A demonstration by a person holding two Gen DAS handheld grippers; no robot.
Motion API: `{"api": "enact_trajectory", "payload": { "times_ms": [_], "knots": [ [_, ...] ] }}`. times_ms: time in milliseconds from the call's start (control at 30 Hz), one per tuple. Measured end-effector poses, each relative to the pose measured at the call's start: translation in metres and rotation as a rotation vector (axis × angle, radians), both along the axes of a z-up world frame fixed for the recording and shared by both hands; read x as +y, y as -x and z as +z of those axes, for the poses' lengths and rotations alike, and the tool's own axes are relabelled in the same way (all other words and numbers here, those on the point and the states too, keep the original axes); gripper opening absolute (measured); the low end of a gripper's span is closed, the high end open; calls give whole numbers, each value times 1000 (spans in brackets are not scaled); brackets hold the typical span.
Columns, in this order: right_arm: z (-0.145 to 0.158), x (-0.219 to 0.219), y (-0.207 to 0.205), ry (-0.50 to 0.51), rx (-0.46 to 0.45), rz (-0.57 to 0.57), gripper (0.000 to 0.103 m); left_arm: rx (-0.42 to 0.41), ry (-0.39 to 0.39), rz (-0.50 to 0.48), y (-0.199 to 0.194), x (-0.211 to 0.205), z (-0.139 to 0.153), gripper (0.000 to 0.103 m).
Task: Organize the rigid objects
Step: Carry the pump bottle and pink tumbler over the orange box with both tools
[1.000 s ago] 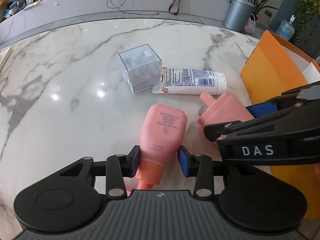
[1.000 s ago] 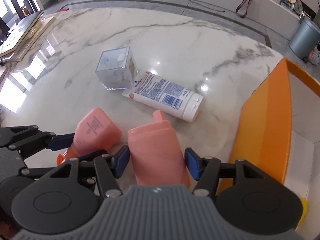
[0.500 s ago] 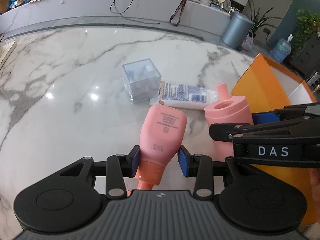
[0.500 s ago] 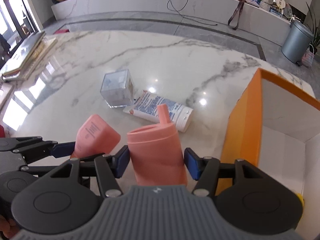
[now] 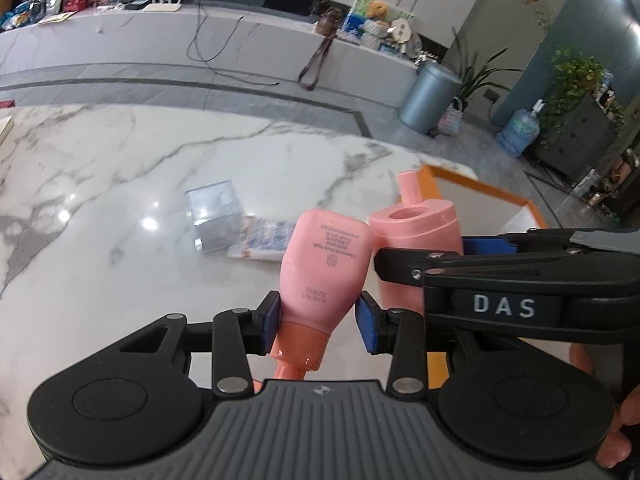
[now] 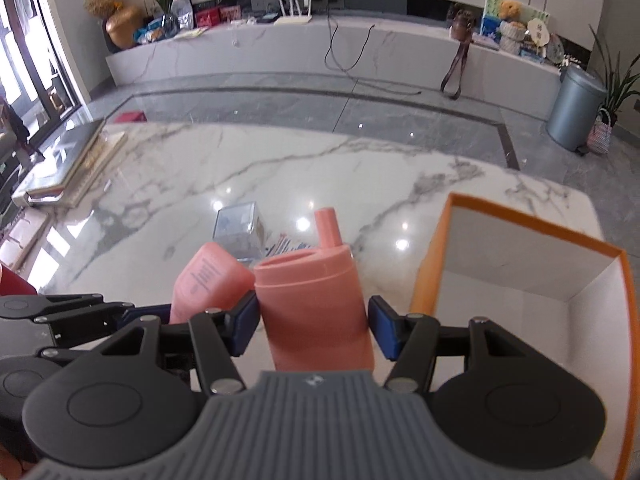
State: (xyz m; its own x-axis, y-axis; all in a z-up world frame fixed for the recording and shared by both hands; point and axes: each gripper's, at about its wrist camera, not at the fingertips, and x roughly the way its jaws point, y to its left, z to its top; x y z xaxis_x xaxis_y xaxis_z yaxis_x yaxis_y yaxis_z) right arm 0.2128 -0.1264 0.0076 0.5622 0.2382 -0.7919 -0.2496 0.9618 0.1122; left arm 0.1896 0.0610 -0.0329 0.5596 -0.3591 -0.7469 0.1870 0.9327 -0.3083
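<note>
Left gripper [image 5: 318, 322]: clamped on the pink bottle [image 5: 324, 264], its blue pads pressing the lower body just above the orange cap (cap end nearest the camera, printed base pointing away).
Right gripper [image 6: 312, 326]: gripping the pink cup [image 6: 316, 300] by its sides; the cup stands upright between the pads, its spout on the far rim.
Held pair: bottle and cup are both off the marble table [image 5: 120, 152], side by side, the bottle on the left and seeming to touch the cup.
Orange box [image 6: 516, 280]: open, white inside, on the table just right of the cup.
Clear cube [image 5: 214, 214]: on the table beyond the bottle, to its left.
White tube [image 5: 264, 238]: lying flat just right of the cube, partly hidden behind the bottle.
</note>
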Motion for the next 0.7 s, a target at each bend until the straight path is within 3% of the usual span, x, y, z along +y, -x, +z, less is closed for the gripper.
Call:
{"api": "enact_trajectory", "payload": {
  "times_ms": [400,700],
  "knots": [
    [43,-73,32,-16,-98,-114,59,-55,6,-64,10,-54,43,45],
    [33,-159,47,15,-68,-234,60,-44,18,-177,12,-114,49,46]
  ]
}}
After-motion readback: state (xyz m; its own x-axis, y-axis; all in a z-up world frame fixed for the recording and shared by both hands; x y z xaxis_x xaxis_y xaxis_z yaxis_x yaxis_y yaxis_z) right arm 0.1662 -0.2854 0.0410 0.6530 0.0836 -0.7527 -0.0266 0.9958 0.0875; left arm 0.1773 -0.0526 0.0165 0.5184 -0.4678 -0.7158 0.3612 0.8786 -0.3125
